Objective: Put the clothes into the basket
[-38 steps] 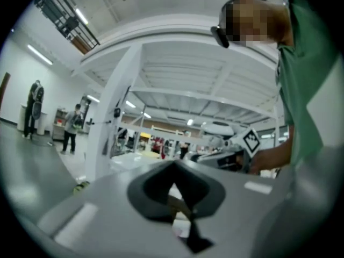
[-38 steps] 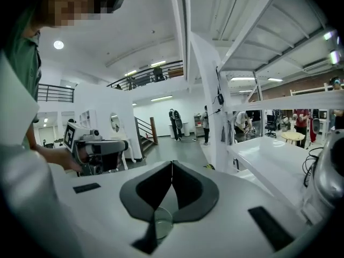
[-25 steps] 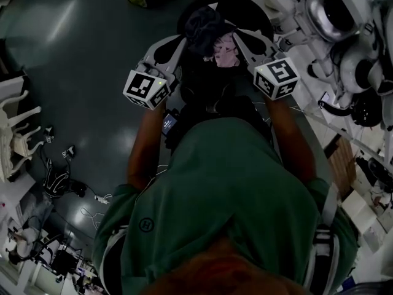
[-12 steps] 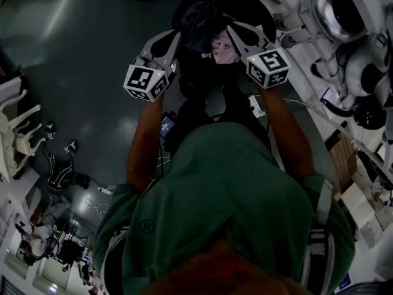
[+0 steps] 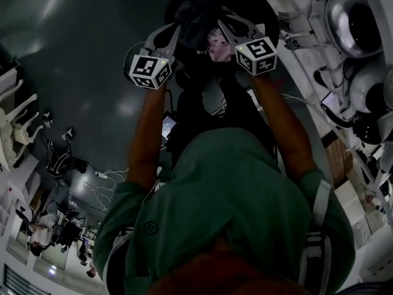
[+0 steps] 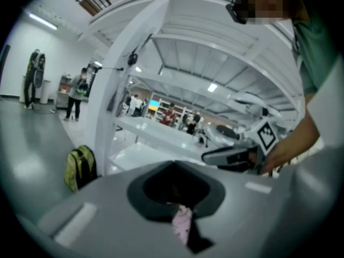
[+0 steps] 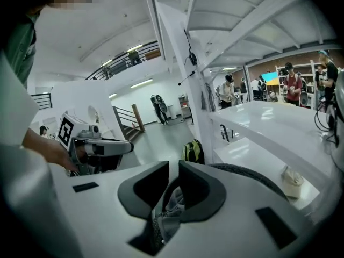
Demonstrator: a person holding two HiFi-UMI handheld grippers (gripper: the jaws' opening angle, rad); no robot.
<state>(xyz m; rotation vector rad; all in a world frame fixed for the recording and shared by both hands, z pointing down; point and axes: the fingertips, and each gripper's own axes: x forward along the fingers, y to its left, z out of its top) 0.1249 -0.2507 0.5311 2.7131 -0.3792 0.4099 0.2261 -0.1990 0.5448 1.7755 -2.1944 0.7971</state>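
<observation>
The left tongs [image 6: 177,207] are clamped shut on the clothes [image 5: 196,22], with a pink fold [image 6: 181,223] and dark cloth pinched between their pads. The clothes hang as one dark bundle between the two tools. In the head view the bundle lies over the mouth of the round black basket [image 5: 266,6]. The right tongs [image 7: 166,198] grip grey cloth [image 7: 171,204] from the other side. Their jaws are just opening, with the fabric still between them. The basket rim [image 7: 252,177] curves just beyond them.
</observation>
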